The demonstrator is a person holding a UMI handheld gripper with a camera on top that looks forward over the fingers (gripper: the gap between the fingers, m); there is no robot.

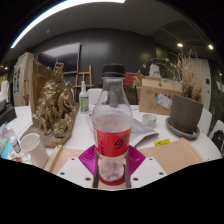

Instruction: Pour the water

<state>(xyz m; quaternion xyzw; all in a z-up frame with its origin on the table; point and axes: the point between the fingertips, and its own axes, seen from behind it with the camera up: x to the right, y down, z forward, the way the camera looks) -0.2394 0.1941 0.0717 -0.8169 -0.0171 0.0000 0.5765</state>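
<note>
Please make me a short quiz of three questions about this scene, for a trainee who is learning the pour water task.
1. True or false: the bottle between the fingers of the hand-held gripper has a black cap.
2. What colour is the band around the middle of the bottle?
A. blue
B. red
C. yellow
3. Fill the gap: the dark pot with dry stems stands ____ the fingers, not between them.

Key
1. True. The cap at the top of the neck is black.
2. B. The band is red.
3. beyond. The pot is farther back on the table, off to one side.
</note>
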